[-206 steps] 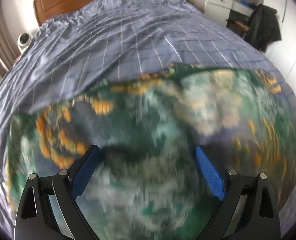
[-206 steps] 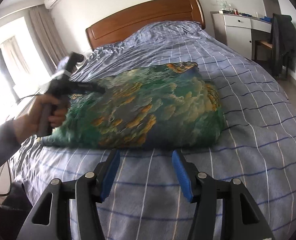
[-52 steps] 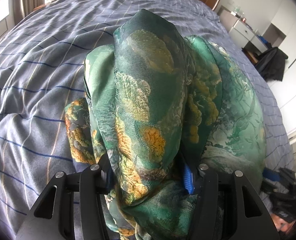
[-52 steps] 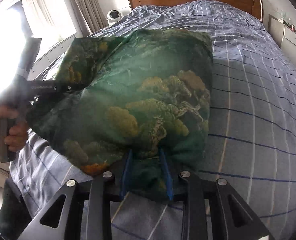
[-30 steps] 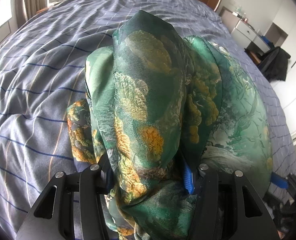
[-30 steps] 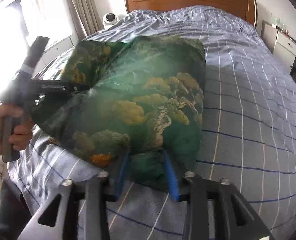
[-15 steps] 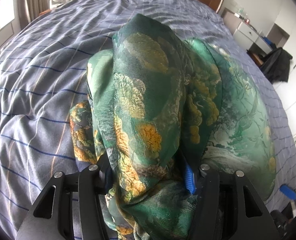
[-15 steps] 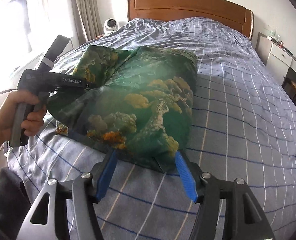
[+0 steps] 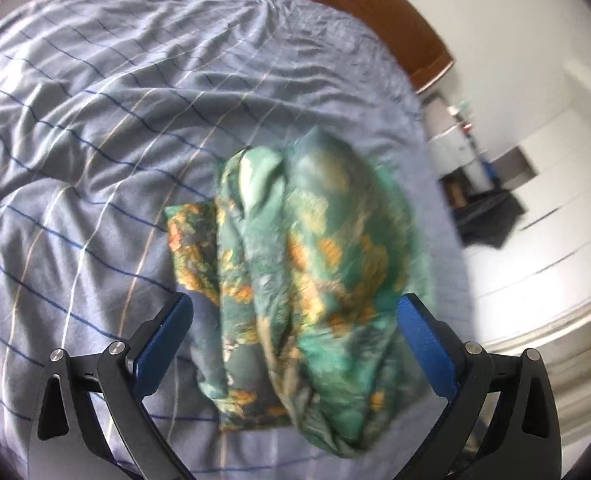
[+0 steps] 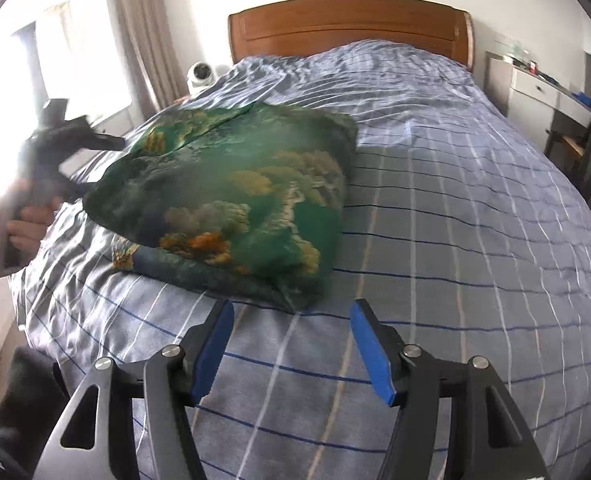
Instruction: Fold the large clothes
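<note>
Blue checked bedding (image 10: 455, 208) covers the whole bed, wooden headboard (image 10: 347, 24) at the far end. Over it the right gripper (image 10: 291, 340) has its blue fingers (image 10: 215, 340) spread apart with nothing between them, the near corner of the green printed garment (image 10: 239, 188) lying just ahead of the tips. The left gripper (image 9: 295, 344) is likewise spread wide, above the garment's bunched end (the view is blurred). That bundle rests folded on the bedding, a white dresser (image 10: 535, 88) well beyond.
</note>
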